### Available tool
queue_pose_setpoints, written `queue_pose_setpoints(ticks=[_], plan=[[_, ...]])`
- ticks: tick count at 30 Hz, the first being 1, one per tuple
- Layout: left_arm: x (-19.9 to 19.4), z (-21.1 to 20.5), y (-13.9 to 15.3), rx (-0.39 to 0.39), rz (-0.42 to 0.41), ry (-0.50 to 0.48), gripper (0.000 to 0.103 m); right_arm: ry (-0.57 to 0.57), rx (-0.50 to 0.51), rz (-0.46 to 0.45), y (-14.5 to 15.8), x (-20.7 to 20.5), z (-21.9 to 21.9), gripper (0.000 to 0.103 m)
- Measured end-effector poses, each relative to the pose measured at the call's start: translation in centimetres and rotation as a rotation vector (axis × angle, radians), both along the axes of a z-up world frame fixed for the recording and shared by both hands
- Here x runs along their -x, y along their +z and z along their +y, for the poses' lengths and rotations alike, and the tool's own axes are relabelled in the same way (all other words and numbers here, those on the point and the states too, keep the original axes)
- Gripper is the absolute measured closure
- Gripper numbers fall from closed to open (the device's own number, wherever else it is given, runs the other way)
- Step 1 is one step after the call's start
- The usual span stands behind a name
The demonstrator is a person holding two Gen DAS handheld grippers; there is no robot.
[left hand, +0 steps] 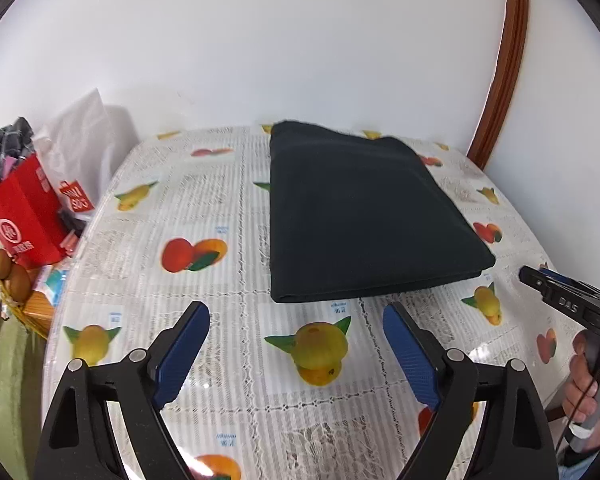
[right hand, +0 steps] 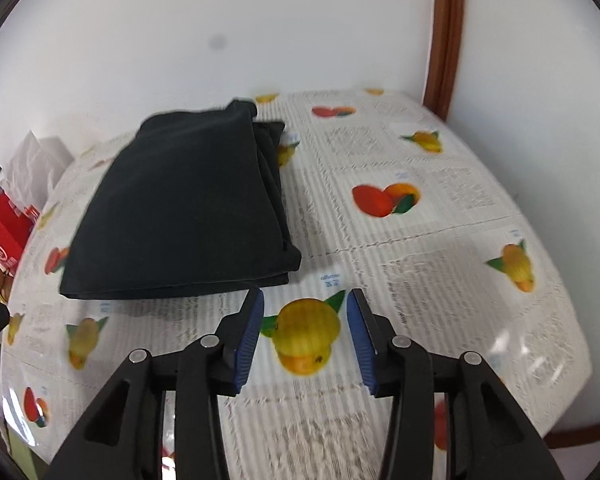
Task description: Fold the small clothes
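Observation:
A black garment (left hand: 360, 216) lies folded into a flat rectangle on the fruit-print tablecloth (left hand: 188, 208), near the wall. My left gripper (left hand: 296, 316) hovers just short of its near edge, jaws wide open, nothing between the blue pads. In the right wrist view the same folded garment (right hand: 184, 208) sits up and to the left, its layered edges showing along the right side. My right gripper (right hand: 306, 300) stands open over bare cloth beside the garment's near right corner, holding nothing. The right gripper's tip (left hand: 560, 292) and the hand on it (left hand: 588, 384) also show at the left wrist view's right edge.
A red paper bag (left hand: 24, 216), a white plastic bag (left hand: 84, 152) and other clutter stand off the table's left side. A white wall runs behind the table, with a brown wooden frame (left hand: 504, 72) at the right. The table's edge (right hand: 580, 392) curves round on the right.

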State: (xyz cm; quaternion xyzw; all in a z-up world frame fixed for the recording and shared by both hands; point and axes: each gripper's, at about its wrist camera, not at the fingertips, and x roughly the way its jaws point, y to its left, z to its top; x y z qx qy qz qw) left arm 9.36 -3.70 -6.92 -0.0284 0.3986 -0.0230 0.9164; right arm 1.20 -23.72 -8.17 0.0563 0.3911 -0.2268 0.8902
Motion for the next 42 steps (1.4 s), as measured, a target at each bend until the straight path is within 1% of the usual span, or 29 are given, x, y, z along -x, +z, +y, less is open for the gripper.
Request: queue_pose_setpoints(ticks=[3,5,6,7,8,9,10,12,14,17,21,25,31,42], plan=[[1.5,0.1,1.5,0.0,-0.032,0.014,0.011,-0.005,0.034,-0.026,2.1,1.9,1.0,0.053],[2.4,0.0,2.5,-0.002,-0.054,0.024,0.01,-0.018,0.072,-0.05,3.4,3.3,1.8,0.049],[3.0,0.0,3.0,0.0,-0.066,0.029,0.009,-0.024,0.088,-0.066,4.2,4.2,2.3,0.043],[3.7,0.0,3.6,0.004,-0.079,0.032,0.008,-0.029,0.096,-0.08,4.7,4.9,2.6,0.033],[4.2,0.0,4.0,0.007,-0.087,0.032,0.007,-0.032,0.103,-0.099,5.3,5.7,2.9,0.028],[4.7,-0.1,4.4,0.007,-0.096,0.032,0.007,-0.03,0.115,-0.12,5.8,6.6,3.2,0.021],[5.4,-0.2,4.8,0.004,-0.106,0.032,0.007,-0.031,0.129,-0.128,6.2,7.3,3.6,0.016],[6.4,-0.4,5.5,-0.001,-0.123,0.031,0.006,-0.051,0.168,-0.127,6.8,8.7,4.3,0.012],[7.2,-0.5,6.1,0.006,-0.142,0.029,0.005,-0.064,0.185,-0.133,7.3,9.7,4.9,0.011],[8.3,-0.9,6.8,-0.003,-0.161,0.023,0.004,-0.048,0.197,-0.137,7.8,10.8,5.8,0.009],[9.0,-1.5,6.9,-0.025,-0.164,0.013,0.004,-0.038,0.176,-0.155,8.1,11.6,6.5,0.008],[9.2,-1.6,6.8,-0.04,-0.17,0.021,0.004,-0.025,0.176,-0.142,7.8,11.6,7.2,0.008],[9.2,-1.1,6.5,-0.028,-0.163,0.035,0.004,-0.032,0.171,-0.106,7.1,11.3,7.4,0.008],[9.4,-0.9,6.1,-0.037,-0.152,0.043,0.004,-0.035,0.18,-0.089,6.4,11.4,7.6,0.008]])
